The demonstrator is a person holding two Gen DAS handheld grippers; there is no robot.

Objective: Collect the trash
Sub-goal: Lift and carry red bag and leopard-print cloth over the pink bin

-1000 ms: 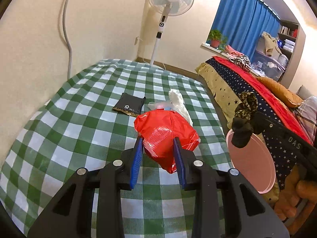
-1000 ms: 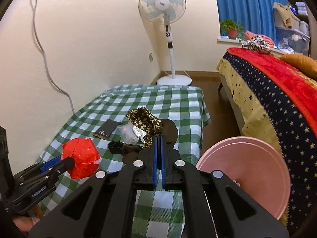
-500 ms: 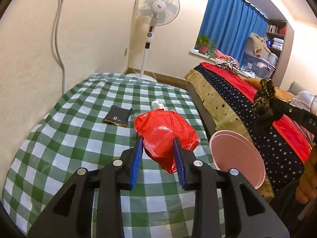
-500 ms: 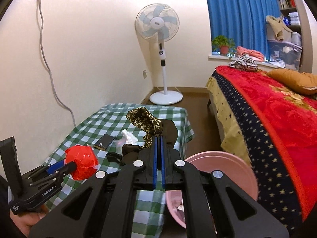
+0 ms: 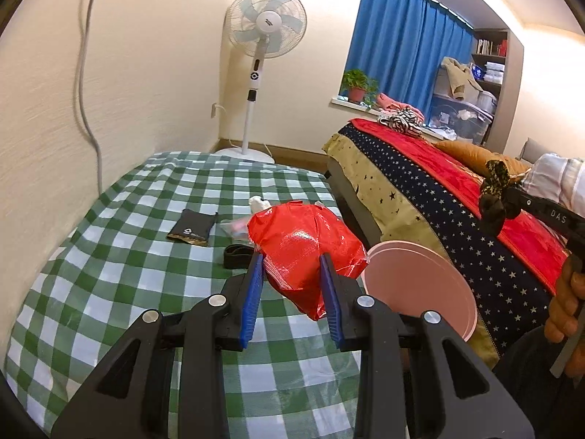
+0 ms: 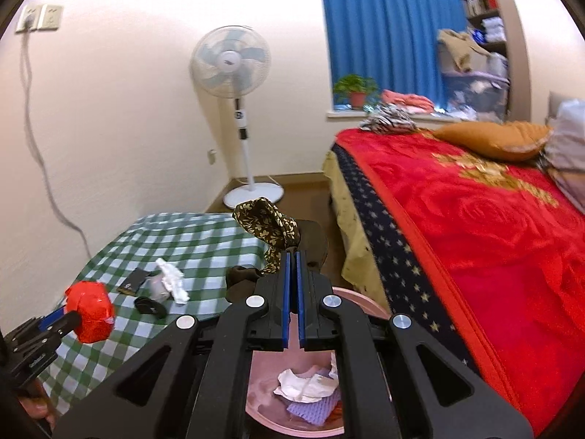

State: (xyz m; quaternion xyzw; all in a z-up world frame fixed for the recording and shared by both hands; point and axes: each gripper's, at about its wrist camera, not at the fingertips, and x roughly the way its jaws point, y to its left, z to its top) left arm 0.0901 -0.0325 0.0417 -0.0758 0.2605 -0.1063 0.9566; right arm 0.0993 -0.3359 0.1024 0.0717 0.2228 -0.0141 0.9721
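A crumpled red plastic bag (image 5: 303,252) is pinched between the blue pads of my left gripper (image 5: 292,261), held above the green checked table (image 5: 128,256); in the right wrist view the red bag (image 6: 91,311) shows at lower left. My right gripper (image 6: 291,256) is shut on a dark cloth scrap with a gold pattern (image 6: 268,225), hanging over the pink bin (image 6: 360,303). The left wrist view shows that scrap (image 5: 495,190) at the right, beyond the pink bin (image 5: 413,278). Paper and purple trash (image 6: 310,391) lie inside the bin.
On the table lie a black pouch (image 5: 192,226), a white tissue (image 6: 172,280), a clear wrapper (image 5: 236,225) and a black band (image 5: 237,252). A bed with a red blanket (image 6: 475,226) stands right of the bin. A standing fan (image 5: 265,29) is at the far wall.
Both grippers have risen and swung right with their loads. The right one now hangs over the pink bin, whose inside has come into view; a black band shows on the table.
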